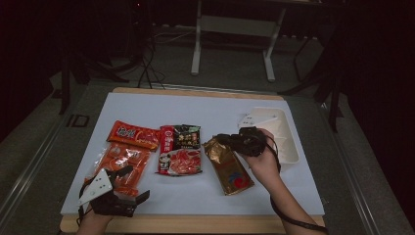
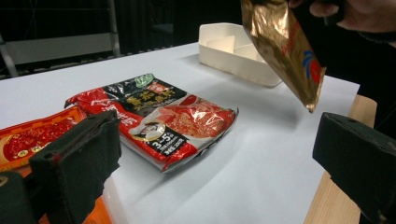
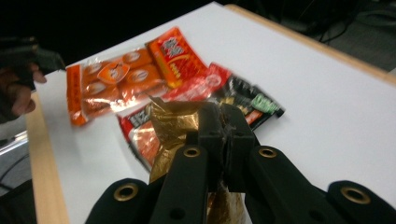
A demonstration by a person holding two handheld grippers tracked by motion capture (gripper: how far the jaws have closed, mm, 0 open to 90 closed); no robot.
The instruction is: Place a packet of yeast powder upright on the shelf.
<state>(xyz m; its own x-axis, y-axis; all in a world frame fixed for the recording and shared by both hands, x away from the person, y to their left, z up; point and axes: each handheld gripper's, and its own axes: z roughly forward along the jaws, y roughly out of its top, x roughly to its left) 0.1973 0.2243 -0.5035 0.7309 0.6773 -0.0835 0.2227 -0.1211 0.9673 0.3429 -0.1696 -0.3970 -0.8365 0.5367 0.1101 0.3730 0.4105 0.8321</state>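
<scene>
Right hand-held gripper (image 3: 219, 133) pinching gold pouch (image 3: 175, 123), pouch lifted in left gripper view

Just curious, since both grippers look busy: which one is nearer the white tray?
Right. The right gripper, shut on the gold packet, is beside the tray; the left gripper sits at the table's opposite near corner.

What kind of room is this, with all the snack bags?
Probably a lab or recording workshop, not a kitchen: the table has a plain white cover, dark cables trail on the floor behind, and a metal stand sits behind it.
</scene>
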